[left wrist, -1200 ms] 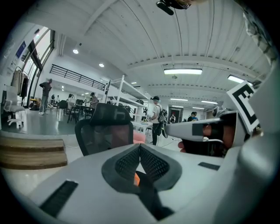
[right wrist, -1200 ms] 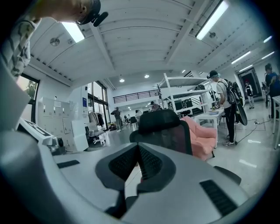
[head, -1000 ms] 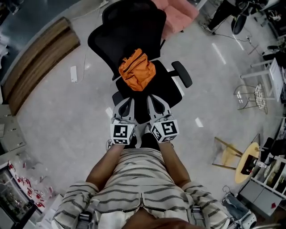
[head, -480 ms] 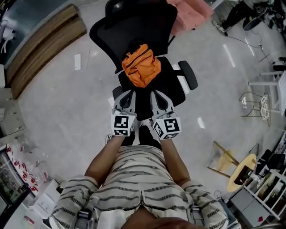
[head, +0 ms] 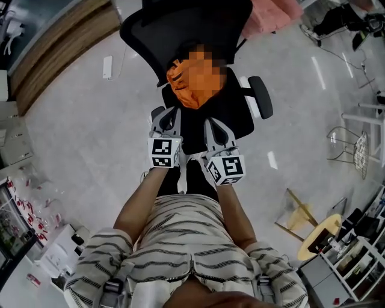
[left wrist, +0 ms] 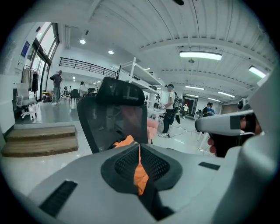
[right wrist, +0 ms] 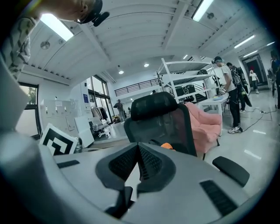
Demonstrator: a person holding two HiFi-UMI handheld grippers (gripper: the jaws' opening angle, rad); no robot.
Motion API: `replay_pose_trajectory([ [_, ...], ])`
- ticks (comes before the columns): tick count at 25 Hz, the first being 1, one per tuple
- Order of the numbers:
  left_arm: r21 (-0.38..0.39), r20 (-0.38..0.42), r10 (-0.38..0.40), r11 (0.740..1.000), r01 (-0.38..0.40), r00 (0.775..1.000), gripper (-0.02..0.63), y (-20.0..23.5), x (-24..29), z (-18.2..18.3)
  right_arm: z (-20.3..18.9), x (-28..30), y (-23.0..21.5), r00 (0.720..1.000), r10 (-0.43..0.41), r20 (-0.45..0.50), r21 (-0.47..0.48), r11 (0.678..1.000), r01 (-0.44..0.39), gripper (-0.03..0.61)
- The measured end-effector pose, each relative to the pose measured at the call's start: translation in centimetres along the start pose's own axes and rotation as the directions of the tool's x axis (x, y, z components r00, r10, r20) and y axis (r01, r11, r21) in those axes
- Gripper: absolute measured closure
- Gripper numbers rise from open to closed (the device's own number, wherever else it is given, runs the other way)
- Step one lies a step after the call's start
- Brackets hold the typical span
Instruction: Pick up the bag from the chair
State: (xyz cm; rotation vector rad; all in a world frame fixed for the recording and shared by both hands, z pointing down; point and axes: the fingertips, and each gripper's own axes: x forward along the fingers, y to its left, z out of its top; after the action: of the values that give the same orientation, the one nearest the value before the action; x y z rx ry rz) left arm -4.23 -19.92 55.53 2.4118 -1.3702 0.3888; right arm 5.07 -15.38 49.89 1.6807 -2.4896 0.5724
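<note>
Here, orange bag (head: 177,90) on chair (head: 233,117) seat; left tool (head: 170,114), right tool (head: 215,124) both closed, empty.

The bag (head: 180,95) is bright orange against the black mesh office chair (head: 186,30). The left gripper (head: 171,113) and right gripper (head: 212,124) are pale grey with black pads and black-and-white square markers. The person's shirt (head: 186,234) is cream with thin dark stripes. The sofa (head: 274,15) is pink, the floor (head: 90,138) glossy light grey, and the steps (head: 60,48) brown wood.
</note>
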Motion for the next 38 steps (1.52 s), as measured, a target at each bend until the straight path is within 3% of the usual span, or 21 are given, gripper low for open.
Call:
replay_pose_trajectory([
  [7, -0.037, -0.058, 0.024, 0.999, -0.026, 0.998, 0.583, 1.5, 2.7, -2.1, -1.6, 0.1, -0.6, 0.999, 0.008, -0.036, 0.011, 1.000, -0.008, 0.561],
  [10, -0.049, -0.083, 0.034, 0.998, -0.038, 0.996, 0.511, 2.4, 4.0, -2.8, -2.1, 0.2, -1.0, 0.999, 0.006, -0.047, 0.013, 1.000, -0.006, 0.561],
  [12, -0.051, -0.090, 0.043, 0.998, -0.047, 0.995, 0.498, 2.8, 4.8, -3.1, -2.4, 0.1, -1.3, 0.999, 0.004, -0.053, 0.012, 1.000, -0.004, 0.561],
  [25, -0.026, -0.158, 0.056, 0.998, -0.060, 0.986, 0.413, 4.9, 10.1, -6.0, -3.9, 1.2, -2.5, 0.997, -0.005, -0.078, 0.022, 1.000, 0.007, 0.561],
  [31, -0.005, -0.174, 0.104, 0.994, -0.107, 0.979, 0.347, 7.2, 13.1, -6.6, -4.9, 1.5, -2.9, 0.995, 0.000, -0.099, 0.033, 0.999, 0.004, 0.561],
  [38, -0.003, -0.217, 0.124, 0.992, -0.127, 0.968, 0.329, 9.2, 15.7, -7.8, -5.5, 1.8, -3.1, 0.993, 0.005, -0.117, 0.035, 0.999, -0.001, 0.561],
])
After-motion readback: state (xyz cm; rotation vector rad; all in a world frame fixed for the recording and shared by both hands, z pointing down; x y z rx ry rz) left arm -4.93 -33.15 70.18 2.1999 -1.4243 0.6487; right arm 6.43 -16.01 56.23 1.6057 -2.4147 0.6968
